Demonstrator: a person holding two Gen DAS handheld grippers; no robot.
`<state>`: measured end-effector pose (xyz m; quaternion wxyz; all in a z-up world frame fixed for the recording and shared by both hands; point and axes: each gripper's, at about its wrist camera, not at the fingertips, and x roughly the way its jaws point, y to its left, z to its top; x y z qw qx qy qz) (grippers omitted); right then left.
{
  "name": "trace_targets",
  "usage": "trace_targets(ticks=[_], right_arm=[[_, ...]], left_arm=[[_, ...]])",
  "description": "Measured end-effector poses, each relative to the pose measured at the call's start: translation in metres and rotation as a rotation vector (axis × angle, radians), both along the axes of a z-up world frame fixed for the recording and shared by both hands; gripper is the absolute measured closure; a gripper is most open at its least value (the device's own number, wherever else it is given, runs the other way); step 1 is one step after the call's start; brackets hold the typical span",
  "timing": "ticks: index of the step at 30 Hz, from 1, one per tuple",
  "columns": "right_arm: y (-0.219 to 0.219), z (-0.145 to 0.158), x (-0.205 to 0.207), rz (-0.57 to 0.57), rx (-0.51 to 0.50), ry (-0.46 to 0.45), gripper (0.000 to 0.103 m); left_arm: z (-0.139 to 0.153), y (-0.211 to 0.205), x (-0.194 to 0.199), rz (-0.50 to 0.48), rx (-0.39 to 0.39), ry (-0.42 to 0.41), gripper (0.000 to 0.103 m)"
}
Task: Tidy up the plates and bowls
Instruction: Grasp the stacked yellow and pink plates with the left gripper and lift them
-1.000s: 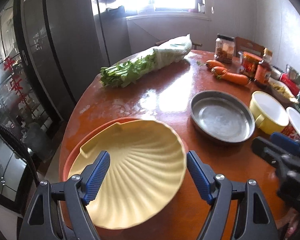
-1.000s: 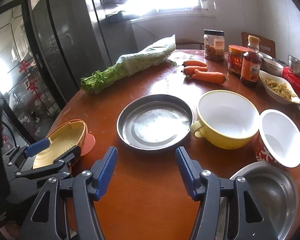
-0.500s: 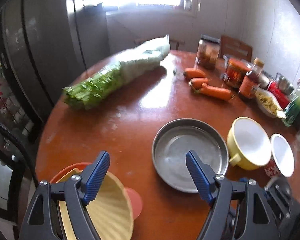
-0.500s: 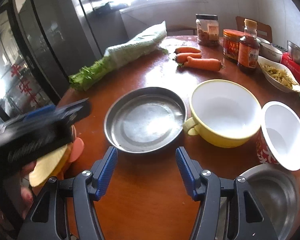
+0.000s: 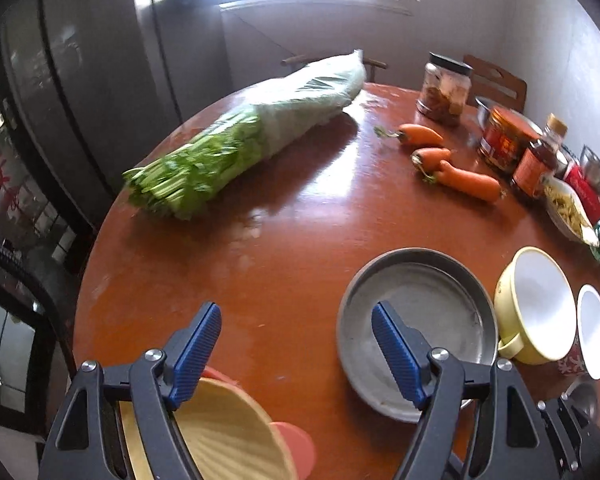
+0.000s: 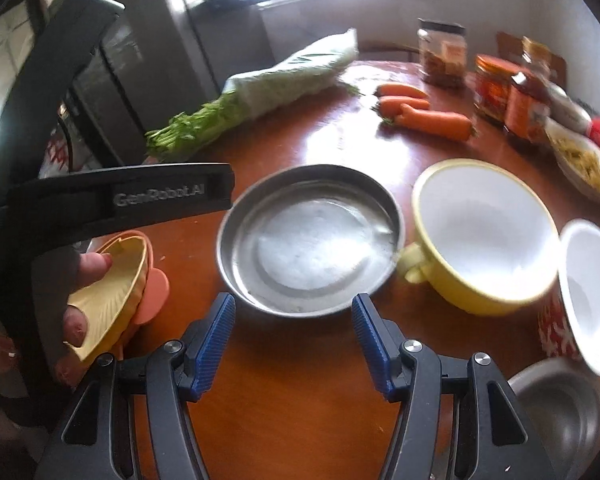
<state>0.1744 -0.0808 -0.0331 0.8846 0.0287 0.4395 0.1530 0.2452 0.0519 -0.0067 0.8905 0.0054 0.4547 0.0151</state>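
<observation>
Counting outward from the round steel plate (image 6: 310, 240), which sits mid-table: one yellow handled bowl (image 6: 484, 232) touches its right rim, one white-lined red cup (image 6: 588, 292) is right of that, and one steel bowl (image 6: 560, 412) lies near the right-hand edge. Three carrots (image 5: 456, 170) lie beyond the plate. Only the right wrist view shows bare fingers (image 6: 94, 266) over the yellow shell dish (image 6: 108, 292), stacked on an orange plate (image 6: 156, 292) left of the steel plate. The right gripper (image 6: 294, 344) gapes empty just before the plate's near rim; the left gripper (image 5: 296, 354) is spread wide at its left edge.
</observation>
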Motion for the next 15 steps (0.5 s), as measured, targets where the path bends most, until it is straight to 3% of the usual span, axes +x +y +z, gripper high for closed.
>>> trace_targets(ticks=[10, 15], right_arm=[[0.037, -0.011, 0.024, 0.133, -0.068, -0.002, 0.041], [0.05, -0.024, 0.028, 0.191, -0.107, 0.031, 0.055]], left_arm=[[0.01, 0.024, -0.014, -0.01, -0.022, -0.016, 0.025], [0.018, 0.028, -0.027, -0.016, -0.024, -0.045, 0.025]])
